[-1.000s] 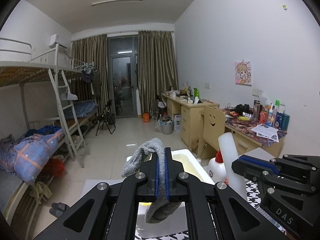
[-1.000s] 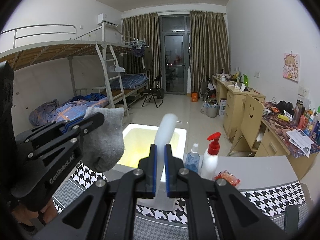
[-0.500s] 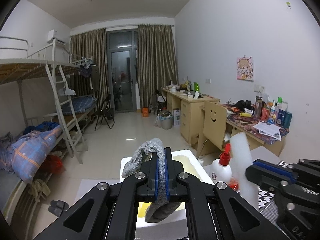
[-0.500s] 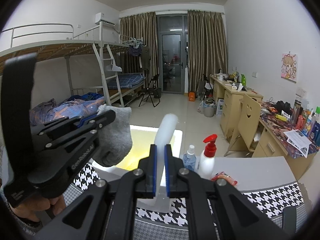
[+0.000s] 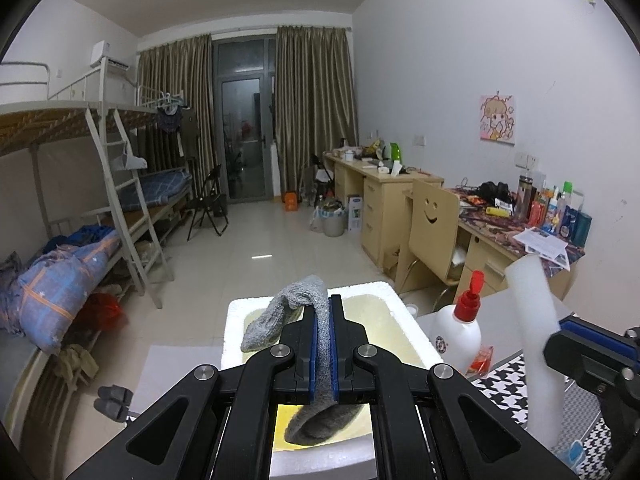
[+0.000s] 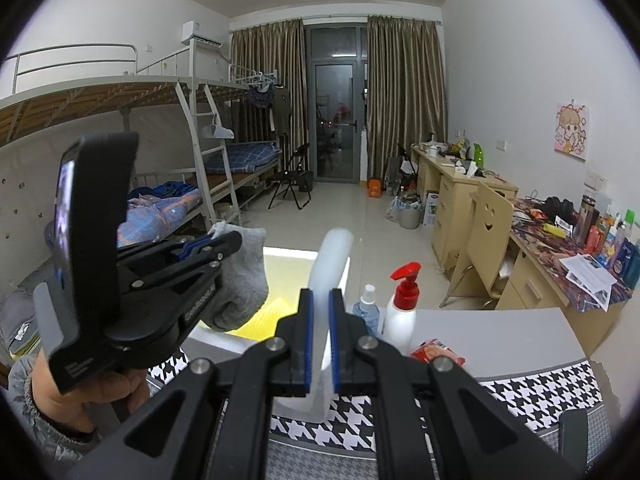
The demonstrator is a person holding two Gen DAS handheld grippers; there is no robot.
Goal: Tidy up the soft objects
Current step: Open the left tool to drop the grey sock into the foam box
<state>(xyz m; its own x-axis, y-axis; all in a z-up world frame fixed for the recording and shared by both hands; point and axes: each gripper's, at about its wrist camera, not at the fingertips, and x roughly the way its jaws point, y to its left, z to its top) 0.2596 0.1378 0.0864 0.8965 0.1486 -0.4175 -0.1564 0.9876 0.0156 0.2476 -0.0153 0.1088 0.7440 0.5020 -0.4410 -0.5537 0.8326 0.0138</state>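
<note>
My left gripper (image 5: pixel 324 344) is shut on a grey sock (image 5: pixel 292 304) and holds it above an open white foam box (image 5: pixel 240 316) with a yellow inside. The sock also shows in the right wrist view (image 6: pixel 244 276), held by the left gripper (image 6: pixel 216 246) at the left. My right gripper (image 6: pixel 320 340) is shut on a pale white foam strip (image 6: pixel 330 268) that stands upright above the table. The strip shows at the right of the left wrist view (image 5: pixel 536 320).
A white pump bottle with a red top (image 6: pixel 402 308), a small clear bottle (image 6: pixel 366 308) and a red packet (image 6: pixel 438 354) stand on the grey table (image 6: pixel 500 332). A houndstooth cloth (image 6: pixel 520 388) covers its near part. Bunk beds stand left, desks right.
My left gripper has moved forward and left with the sock, over the foam box. The right gripper with the strip has risen slightly and drawn nearer the left one.
</note>
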